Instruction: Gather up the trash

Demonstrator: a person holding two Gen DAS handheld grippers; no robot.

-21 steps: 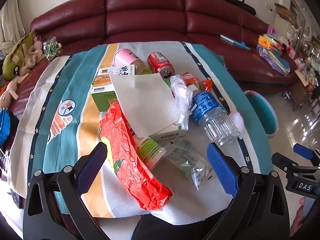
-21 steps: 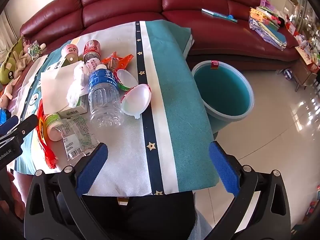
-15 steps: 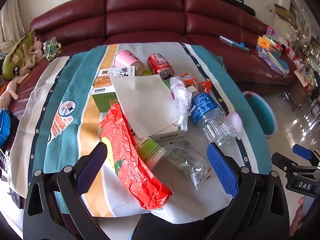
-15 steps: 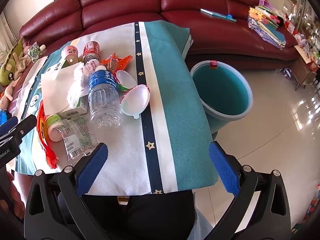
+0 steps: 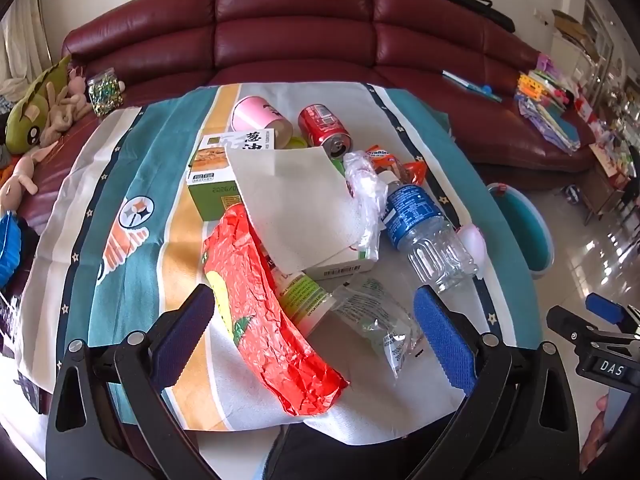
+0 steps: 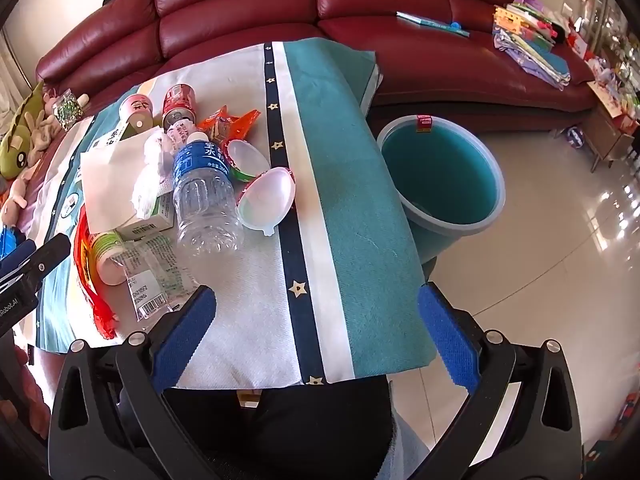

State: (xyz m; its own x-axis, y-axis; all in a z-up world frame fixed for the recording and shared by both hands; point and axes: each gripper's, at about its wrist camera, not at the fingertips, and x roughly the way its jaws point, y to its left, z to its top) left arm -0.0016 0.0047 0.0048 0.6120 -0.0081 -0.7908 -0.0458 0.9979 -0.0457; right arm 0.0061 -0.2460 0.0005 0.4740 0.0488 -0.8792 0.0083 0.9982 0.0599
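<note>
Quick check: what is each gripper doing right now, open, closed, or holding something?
Left gripper: open, holding nothing, above the crumpled red foil wrapper.
Right gripper: open, holding nothing, above the striped teal tablecloth.

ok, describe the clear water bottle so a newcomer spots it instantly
Start at the striped cloth in front of the red sofa. In the litter pile, the water bottle lies on its side beside a clear egg-shaped shell. Only it has a blue label and white cap.

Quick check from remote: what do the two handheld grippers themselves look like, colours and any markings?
Both match: the left gripper and right gripper have black frames with triangular cut-outs, silver screws and textured blue finger pads. White lettering reading DAS marks the right gripper's body in the left wrist view.
</note>
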